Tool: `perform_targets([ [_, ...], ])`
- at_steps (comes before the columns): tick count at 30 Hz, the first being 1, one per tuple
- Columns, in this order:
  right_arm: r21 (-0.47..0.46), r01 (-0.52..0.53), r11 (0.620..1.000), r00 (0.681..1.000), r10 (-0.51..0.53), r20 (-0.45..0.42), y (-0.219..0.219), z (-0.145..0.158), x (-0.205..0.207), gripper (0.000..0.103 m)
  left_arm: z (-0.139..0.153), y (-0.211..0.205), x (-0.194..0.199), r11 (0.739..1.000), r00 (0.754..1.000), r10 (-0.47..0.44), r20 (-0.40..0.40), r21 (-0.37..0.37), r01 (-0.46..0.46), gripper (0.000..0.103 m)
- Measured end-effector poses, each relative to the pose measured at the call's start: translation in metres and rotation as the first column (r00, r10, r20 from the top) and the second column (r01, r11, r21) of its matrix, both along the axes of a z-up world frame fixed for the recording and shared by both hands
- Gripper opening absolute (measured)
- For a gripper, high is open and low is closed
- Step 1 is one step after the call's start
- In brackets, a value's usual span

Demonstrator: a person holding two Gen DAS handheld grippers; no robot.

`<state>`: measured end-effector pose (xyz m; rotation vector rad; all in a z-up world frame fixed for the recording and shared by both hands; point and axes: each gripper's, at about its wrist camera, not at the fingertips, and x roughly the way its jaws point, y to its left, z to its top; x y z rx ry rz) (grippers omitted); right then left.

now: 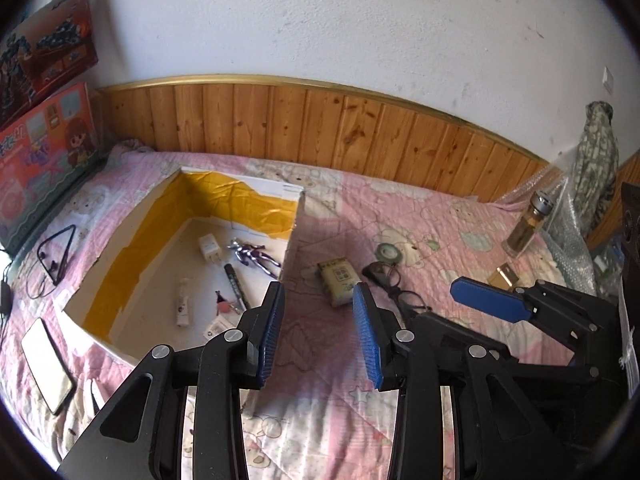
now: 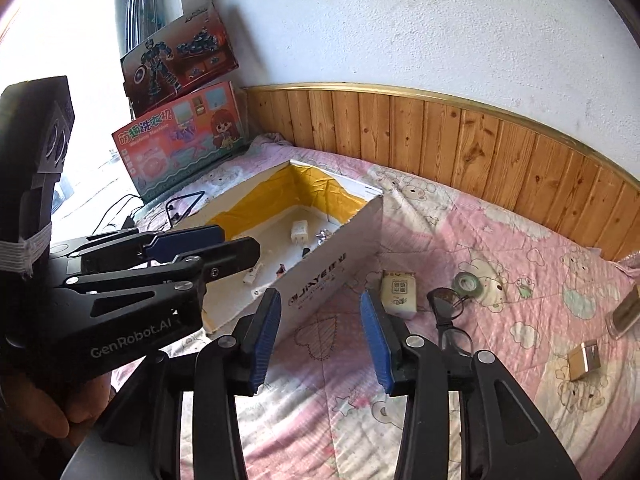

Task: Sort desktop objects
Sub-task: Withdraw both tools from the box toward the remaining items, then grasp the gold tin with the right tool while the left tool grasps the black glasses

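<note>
My left gripper (image 1: 320, 336) hangs open over the pink quilt, just right of a white box (image 1: 120, 264) lined with yellow tape. In the box lie a white charger (image 1: 209, 248), a silver figure (image 1: 252, 256), a black marker (image 1: 236, 286) and a small white tube (image 1: 183, 306). My right gripper (image 2: 320, 340) is open too, with nothing between its pads. A little beyond the fingers, a tissue packet (image 2: 398, 294), black glasses (image 2: 450, 316) and a tape roll (image 2: 466, 281) lie on the quilt. To the right are a small gold box (image 2: 585, 361) and a glass bottle (image 1: 526, 228).
A phone (image 1: 48, 364) and neckband earphones (image 1: 58, 254) lie left of the box. Two toy cartons (image 2: 180, 148) lean at the far left. A wood-panelled wall (image 1: 320, 120) bounds the far side. Bubble wrap (image 1: 568, 232) and a draped cloth sit at the far right.
</note>
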<state>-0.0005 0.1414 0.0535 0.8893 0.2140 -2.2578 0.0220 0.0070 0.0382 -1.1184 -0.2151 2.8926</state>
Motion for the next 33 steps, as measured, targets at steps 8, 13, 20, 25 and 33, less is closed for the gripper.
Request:
perform_targets([
  [8,-0.037,0.122,0.992,0.992,-0.120,0.047,0.068,-0.007,-0.041,0.044,-0.034,0.045,-0.022,0.989,0.987,-0.128,0.100,0.088,0.120,0.040],
  [13,-0.040,0.226,0.973,0.971,-0.223,0.084,0.114,-0.018,-0.076,0.045,-0.073,0.070,-0.049,0.981,0.970,-0.149,0.192,0.154,0.120,0.042],
  [20,0.058,0.375,0.925,0.919,-0.379,0.112,0.181,-0.051,-0.131,0.060,-0.133,0.089,-0.100,0.950,0.936,-0.121,0.331,0.312,0.012,0.043],
  [25,0.121,0.490,0.863,0.847,-0.505,0.168,0.248,-0.088,-0.176,0.064,-0.152,0.106,-0.135,0.945,0.930,-0.092,0.355,0.325,-0.030,0.048],
  [33,0.276,0.474,0.836,0.844,-0.521,0.128,0.277,-0.137,-0.213,0.078,-0.190,0.120,-0.171,0.949,0.899,-0.062,0.433,0.303,-0.081,0.054],
])
